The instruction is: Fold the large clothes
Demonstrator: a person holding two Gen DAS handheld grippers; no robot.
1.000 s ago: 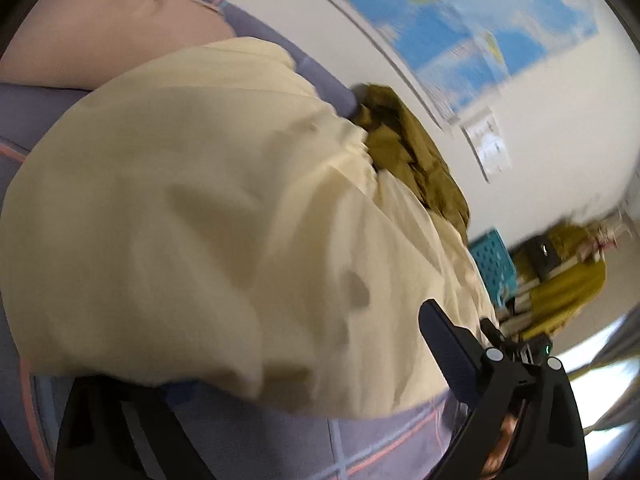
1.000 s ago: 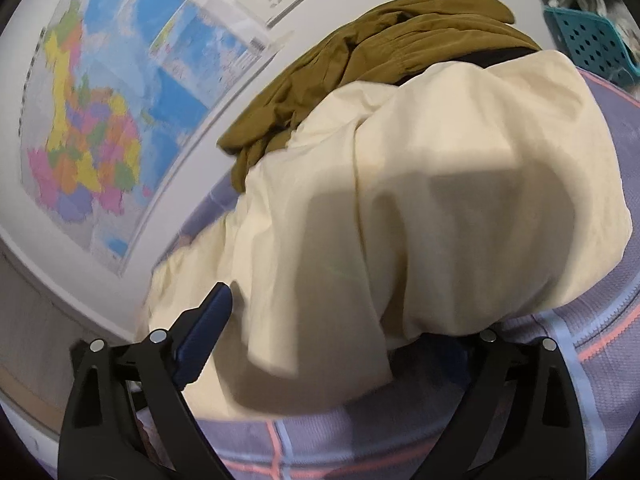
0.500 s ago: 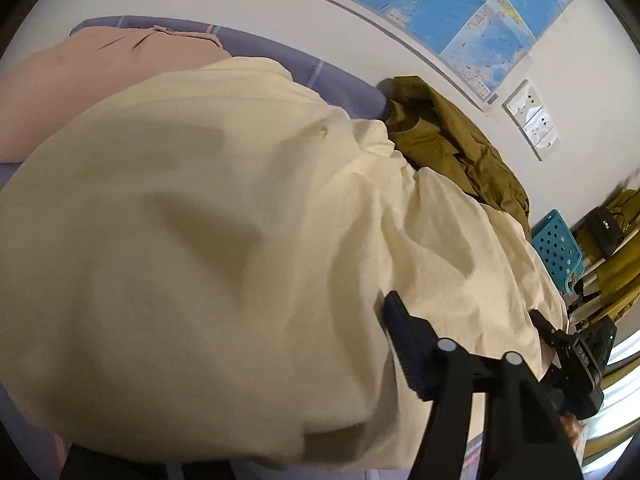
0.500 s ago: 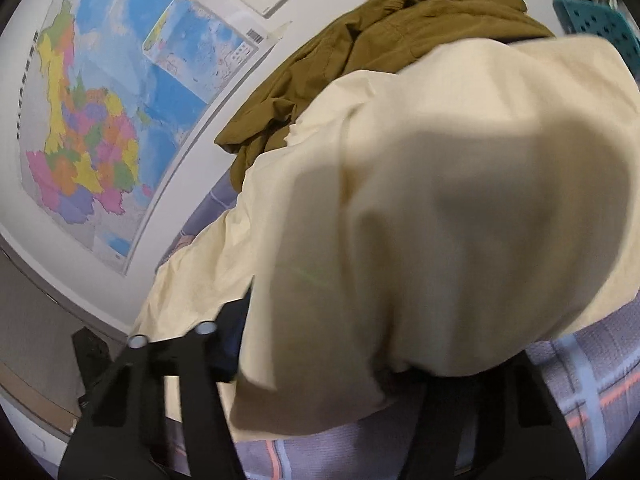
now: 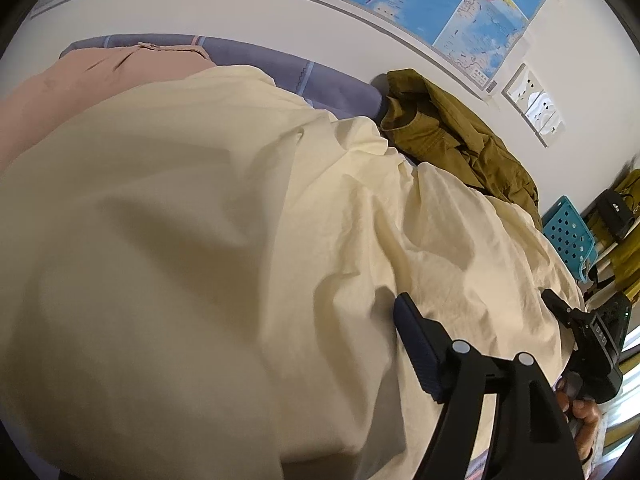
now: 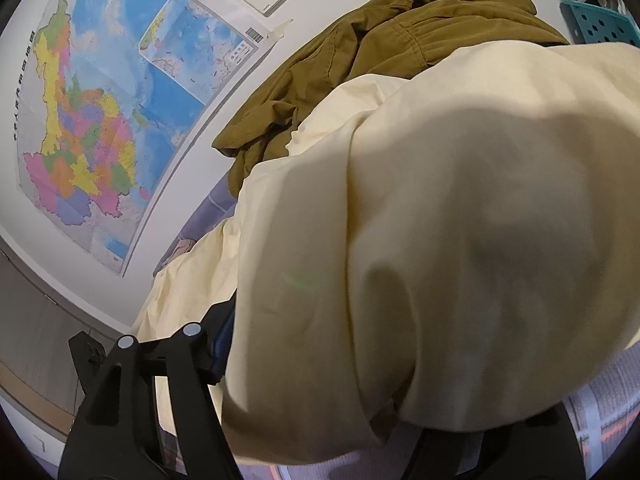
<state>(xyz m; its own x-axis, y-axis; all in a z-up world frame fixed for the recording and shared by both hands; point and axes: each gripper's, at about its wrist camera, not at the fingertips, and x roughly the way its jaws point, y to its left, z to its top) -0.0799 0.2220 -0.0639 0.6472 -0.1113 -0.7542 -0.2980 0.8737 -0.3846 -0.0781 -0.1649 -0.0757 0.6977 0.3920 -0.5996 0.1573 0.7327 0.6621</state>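
A large cream garment (image 5: 200,240) lies bunched on the bed, and its near edge drapes over both grippers. My left gripper (image 5: 240,360) has cloth between its jaws, which are opening. Its right finger (image 5: 416,344) shows a bare blue pad, while the left finger is hidden under the fabric. My right gripper (image 6: 340,360) is likewise buried in the cream garment (image 6: 440,220), jaws opening. Its left finger (image 6: 218,340) stands at the cloth's edge and the other finger is covered. The right gripper (image 5: 592,340) also appears in the left wrist view, held by a hand (image 5: 580,412).
An olive garment (image 5: 452,140) (image 6: 360,60) is heaped against the wall behind the cream one. A pink garment (image 5: 80,92) lies at the far left. The bed has a purple plaid sheet (image 6: 600,420). A teal perforated crate (image 5: 568,232) stands at the right. Maps hang on the wall (image 6: 80,120).
Both grippers pushed forward into the cream garment's near edge, which now covers one finger of each. The visible fingers moved inward, then slightly back out. The left view rolled.
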